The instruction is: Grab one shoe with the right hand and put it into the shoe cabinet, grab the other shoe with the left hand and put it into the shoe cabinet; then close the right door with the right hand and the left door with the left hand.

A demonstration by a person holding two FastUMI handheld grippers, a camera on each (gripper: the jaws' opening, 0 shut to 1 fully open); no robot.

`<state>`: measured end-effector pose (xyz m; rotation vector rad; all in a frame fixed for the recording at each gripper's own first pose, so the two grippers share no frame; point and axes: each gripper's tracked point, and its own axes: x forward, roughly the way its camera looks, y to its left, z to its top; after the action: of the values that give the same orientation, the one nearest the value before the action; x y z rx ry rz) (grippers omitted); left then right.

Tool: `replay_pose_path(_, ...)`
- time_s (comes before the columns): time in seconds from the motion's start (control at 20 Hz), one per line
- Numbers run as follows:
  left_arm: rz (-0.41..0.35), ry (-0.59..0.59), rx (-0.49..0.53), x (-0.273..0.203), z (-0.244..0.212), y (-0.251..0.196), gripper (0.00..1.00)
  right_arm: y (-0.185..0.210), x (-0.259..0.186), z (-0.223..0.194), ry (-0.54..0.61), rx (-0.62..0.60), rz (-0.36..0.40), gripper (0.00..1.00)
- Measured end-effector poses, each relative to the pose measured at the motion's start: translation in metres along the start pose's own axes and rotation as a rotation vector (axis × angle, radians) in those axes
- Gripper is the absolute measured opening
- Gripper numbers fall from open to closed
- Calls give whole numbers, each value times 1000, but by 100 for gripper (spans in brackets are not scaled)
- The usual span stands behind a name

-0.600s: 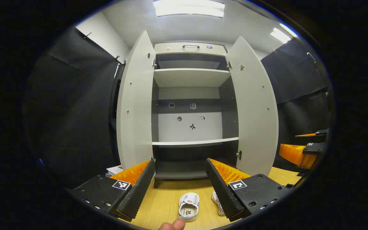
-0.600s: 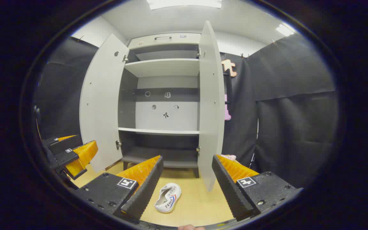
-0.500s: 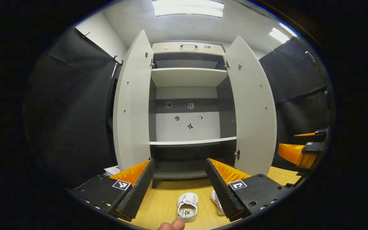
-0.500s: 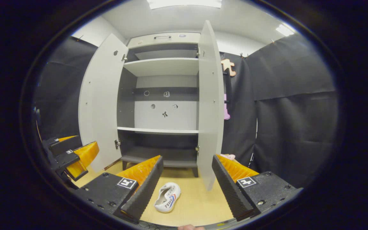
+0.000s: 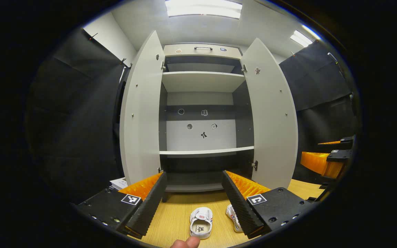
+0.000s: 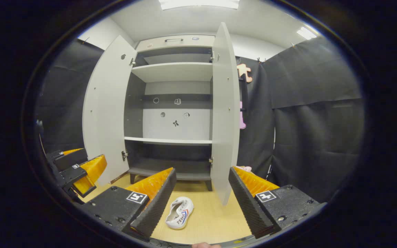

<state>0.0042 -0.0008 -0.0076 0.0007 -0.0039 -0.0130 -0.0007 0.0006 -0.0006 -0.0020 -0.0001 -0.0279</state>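
Left gripper view: a tall pale-grey shoe cabinet [image 5: 202, 82] with dark inner walls is seen at twelve o'clock, both of its doors swung wide and its shelves bare. The left door [image 5: 140, 113] is seen at ten o'clock and the right door [image 5: 274, 117] at two o'clock. A light wooden floor [image 5: 177, 217] is spread beneath. The left gripper [image 5: 193, 203] is held at six o'clock with its fingers parted wide and nothing between them. Between those fingers, on the floor well short of the cabinet, two white shoes are set side by side: one white slip-on shoe [image 5: 201, 227] with its heel toward the camera, and a second white shoe with red and blue stripes [image 5: 233, 217] at its right, partly hidden by a finger. The other gripper [image 5: 326, 162] is seen at three o'clock.

In the right gripper view, the same cabinet [image 6: 172, 72] is seen at eleven o'clock, its right door [image 6: 223, 113] edge-on at twelve. The right gripper [image 6: 202, 199] is held released at six o'clock, nothing grasped. A striped white shoe [image 6: 179, 217] lies on the floor [image 6: 212, 220] between its fingers, toward the left one. The left gripper [image 6: 78, 167] is seen at eight o'clock.
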Motion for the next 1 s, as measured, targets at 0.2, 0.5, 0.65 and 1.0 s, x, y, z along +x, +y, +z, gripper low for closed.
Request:
replay_pose_path(0.2,3,-9,4,2,4,2,96,4,3,-1,3,0,11,94)
replay_pose_path(0.5,10,-4,-3,2,5,7,96,25,21,-14,43,-15,49,99)
replay_pose_path(0.65,19,2,5,2,4,12,96,46,38,-36,86,-12,103,99)
replay_pose_path(1.0,42,8,-12,4,1,25,96,103,93,-138,285,-40,236,100)
